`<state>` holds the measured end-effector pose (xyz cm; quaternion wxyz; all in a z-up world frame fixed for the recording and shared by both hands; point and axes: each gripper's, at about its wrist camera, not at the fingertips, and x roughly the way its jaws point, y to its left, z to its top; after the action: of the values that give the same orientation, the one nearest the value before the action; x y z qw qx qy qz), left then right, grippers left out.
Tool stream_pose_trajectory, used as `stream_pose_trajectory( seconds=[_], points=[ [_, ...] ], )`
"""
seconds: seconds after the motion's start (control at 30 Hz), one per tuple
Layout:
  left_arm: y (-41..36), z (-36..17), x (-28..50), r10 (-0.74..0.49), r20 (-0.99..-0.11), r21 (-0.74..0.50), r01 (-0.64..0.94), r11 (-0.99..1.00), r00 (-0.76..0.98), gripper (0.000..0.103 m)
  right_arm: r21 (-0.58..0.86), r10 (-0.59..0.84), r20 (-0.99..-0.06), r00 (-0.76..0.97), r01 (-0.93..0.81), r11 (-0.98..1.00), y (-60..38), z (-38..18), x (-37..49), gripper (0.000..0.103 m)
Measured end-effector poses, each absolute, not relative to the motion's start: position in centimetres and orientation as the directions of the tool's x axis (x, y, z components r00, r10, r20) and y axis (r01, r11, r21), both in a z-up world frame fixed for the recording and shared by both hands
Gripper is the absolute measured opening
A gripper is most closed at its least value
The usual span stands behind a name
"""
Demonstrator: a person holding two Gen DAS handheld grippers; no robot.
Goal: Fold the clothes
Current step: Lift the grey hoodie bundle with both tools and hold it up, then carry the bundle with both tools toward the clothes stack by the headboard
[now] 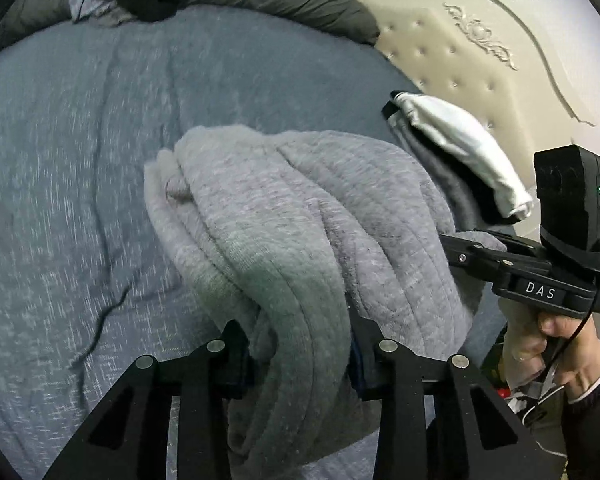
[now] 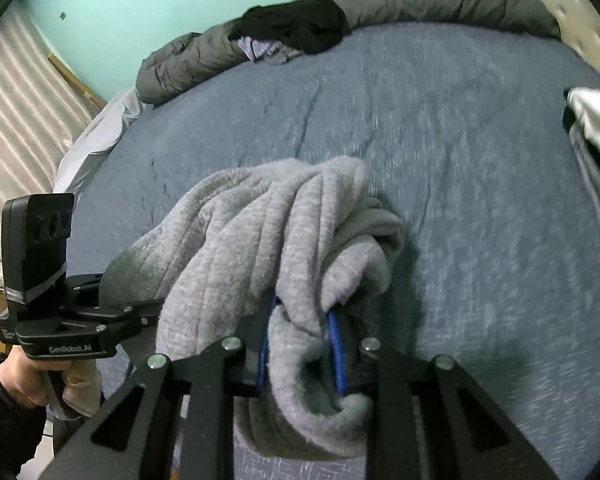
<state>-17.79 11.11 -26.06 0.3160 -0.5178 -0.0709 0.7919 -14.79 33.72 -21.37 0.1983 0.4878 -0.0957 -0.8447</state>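
Observation:
A light grey quilted fleece garment [image 1: 284,216] hangs bunched between both grippers above the blue bedspread [image 1: 68,140]. My left gripper [image 1: 300,356] is shut on a thick fold of it at the bottom of the left wrist view. In the right wrist view my right gripper [image 2: 300,344] is shut on another fold of the same garment [image 2: 260,232], blue pads [image 2: 334,344] pressing the cloth. Each gripper shows in the other's view: the right gripper body [image 1: 540,276] at right, the left gripper body [image 2: 60,320] at left, each held by a hand.
A stack of folded clothes, white on top [image 1: 468,148], lies at the bed's right edge by the cream tufted headboard [image 1: 460,64]. A dark pile of clothes [image 2: 296,28] and a grey rolled duvet [image 2: 440,0] lie at the far side. A curtain [image 2: 16,120] hangs left.

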Motion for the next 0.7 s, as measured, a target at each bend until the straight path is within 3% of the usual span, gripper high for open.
stream_pose_trajectory(
  seconds=[0.33,0.7],
  points=[
    [15.9,-18.1,-17.9,0.589,-0.738,-0.389,-0.506,-0.770,-0.330,0.038,0.285,-0.391,-0.744,-0.542,0.272,-0.919,36.7,-14.0,-14.2,0.023],
    [26.7,-9.7,-19.1,0.655,-0.659,-0.359,-0.611,-0.706,-0.369,0.038,0.171,-0.281,-0.683,-0.674,0.226,-0.959,47.5,-5.1,-13.8,0.022]
  ],
)
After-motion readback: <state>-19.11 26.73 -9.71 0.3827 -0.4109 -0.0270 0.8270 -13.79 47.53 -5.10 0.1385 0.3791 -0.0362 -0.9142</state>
